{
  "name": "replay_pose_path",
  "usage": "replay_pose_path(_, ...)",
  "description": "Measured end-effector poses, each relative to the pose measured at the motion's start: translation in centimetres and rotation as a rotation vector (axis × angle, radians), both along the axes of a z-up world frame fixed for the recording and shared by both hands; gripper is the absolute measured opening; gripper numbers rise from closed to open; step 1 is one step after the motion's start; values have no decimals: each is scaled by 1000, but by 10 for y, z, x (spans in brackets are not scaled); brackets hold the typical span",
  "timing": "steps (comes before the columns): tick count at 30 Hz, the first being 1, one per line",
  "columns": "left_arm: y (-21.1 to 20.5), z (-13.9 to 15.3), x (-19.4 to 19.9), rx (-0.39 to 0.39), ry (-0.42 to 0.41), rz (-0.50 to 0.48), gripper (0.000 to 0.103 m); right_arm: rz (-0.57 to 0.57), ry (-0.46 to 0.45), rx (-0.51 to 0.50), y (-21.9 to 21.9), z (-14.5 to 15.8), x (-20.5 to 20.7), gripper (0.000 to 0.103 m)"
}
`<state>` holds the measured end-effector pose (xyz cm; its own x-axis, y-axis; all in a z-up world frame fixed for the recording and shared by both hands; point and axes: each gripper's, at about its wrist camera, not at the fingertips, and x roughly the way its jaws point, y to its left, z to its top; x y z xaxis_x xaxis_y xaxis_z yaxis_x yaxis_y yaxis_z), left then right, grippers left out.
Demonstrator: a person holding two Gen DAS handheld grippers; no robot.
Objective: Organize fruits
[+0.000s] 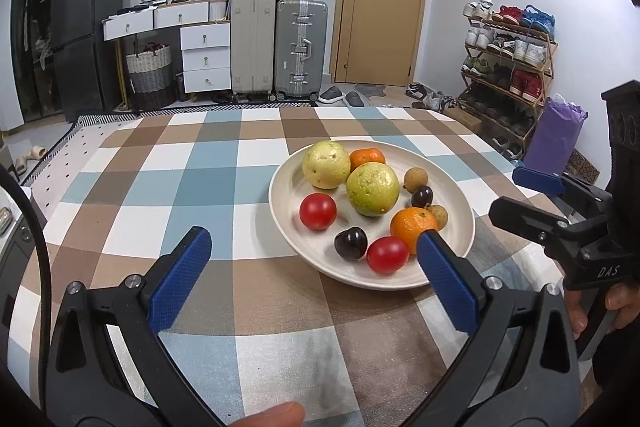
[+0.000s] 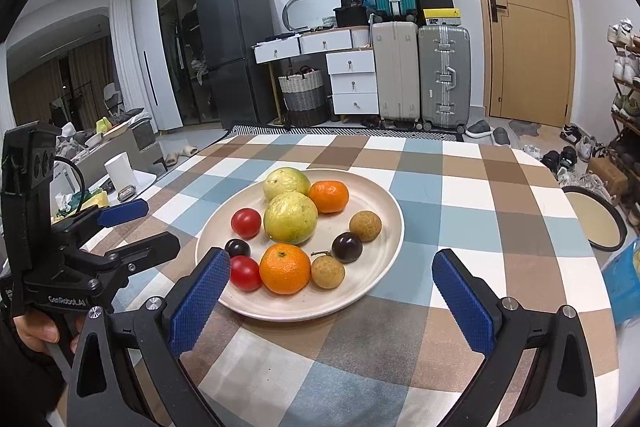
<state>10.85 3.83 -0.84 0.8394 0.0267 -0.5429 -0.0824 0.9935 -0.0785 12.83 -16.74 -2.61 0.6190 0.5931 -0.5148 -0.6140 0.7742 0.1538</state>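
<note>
Plate: the cream plate [image 2: 384,195] sits centre frame on the checked tabletop [image 2: 460,187], carrying every fruit in view.
Fruit: two guavas [image 2: 291,218], two oranges [image 2: 285,268], two tomatoes [image 2: 246,223], two dark plums [image 2: 347,247], two longans [image 2: 365,225], all gathered, none loose on the cloth.
Left gripper [image 1: 314,259]: fingers spread wide, holding nothing, low in the left-wrist frame at the plate's near rim.
Right gripper [image 2: 332,281]: fingers released too, empty, hovering low centre.
Stage: could be fruit awaiting sorting, or already collected here; can't call it.
Risk: round fruit sits packed together, so a nudge to one could send neighbours rolling over that shallow rim.
Risk: soft tomatoes may split under a hard squeeze.
</note>
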Motion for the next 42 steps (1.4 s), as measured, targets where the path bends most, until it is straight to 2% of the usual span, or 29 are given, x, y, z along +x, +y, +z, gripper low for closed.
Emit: replay_pose_path(42, -6, 1, 0, 10, 1, -5, 102, 2, 4, -3, 1, -1, 1, 103)
